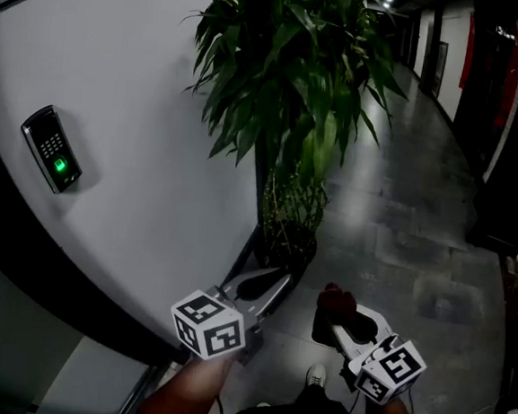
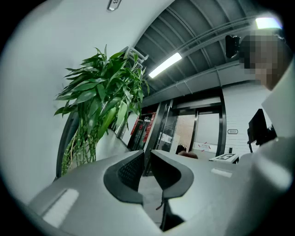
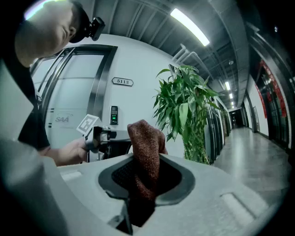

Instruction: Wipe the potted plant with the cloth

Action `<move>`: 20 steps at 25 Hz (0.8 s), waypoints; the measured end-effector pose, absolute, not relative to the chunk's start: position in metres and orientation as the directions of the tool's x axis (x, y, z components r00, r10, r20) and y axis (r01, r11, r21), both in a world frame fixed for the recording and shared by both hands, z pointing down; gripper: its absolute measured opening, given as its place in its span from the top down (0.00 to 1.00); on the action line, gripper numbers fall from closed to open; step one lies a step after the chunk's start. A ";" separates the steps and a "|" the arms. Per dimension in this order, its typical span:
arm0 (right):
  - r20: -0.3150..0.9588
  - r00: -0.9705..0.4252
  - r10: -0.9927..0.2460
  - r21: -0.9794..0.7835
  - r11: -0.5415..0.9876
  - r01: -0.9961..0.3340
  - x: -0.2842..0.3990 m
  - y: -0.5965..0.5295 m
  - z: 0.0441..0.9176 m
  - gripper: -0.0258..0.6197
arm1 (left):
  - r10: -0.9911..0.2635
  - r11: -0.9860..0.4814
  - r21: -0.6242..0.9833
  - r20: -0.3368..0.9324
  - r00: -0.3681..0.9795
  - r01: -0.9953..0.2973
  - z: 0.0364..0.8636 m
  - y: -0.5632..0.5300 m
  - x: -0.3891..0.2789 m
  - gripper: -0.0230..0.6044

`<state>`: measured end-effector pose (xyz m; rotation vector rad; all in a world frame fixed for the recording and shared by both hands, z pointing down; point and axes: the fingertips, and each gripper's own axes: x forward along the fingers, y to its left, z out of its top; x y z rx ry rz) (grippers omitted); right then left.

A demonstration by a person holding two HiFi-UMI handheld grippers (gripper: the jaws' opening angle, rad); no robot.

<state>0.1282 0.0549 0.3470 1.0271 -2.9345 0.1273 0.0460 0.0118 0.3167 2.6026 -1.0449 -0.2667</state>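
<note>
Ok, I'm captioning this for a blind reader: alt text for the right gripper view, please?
The right gripper holds a reddish-brown cloth upright between its fingers. Beyond, a leafy potted plant stands by a white wall.

The potted plant (image 1: 291, 96) stands on the floor (image 1: 417, 251) against the wall (image 1: 158, 130) ahead of me, with the access keypad (image 1: 52, 149) on that wall to its left. The cloth (image 1: 336, 300) sits between the jaws of my right hand-held gripper (image 1: 339, 317).

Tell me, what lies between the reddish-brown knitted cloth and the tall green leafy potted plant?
Nothing stands there: the head view shows only bare grey floor between the reddish-brown cloth and the potted plant.
</note>
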 end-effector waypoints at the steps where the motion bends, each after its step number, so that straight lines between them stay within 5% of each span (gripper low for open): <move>1: 0.051 -0.783 -0.620 -0.063 0.780 -0.623 0.130 0.049 0.345 0.84 | -0.696 -0.686 0.355 -0.069 0.715 -0.634 0.305 0.002 0.047 0.86; 12: -0.028 -0.799 -0.601 -0.021 0.799 -0.600 0.162 -0.053 0.314 0.84 | -0.753 -0.644 0.244 -0.038 0.656 -0.725 0.267 -0.140 0.069 0.71; 20: -0.032 -0.866 -0.499 -0.009 0.867 -0.499 0.173 -0.112 0.305 0.84 | -0.777 -0.593 0.395 -0.054 0.627 -0.701 0.283 -0.226 0.084 0.59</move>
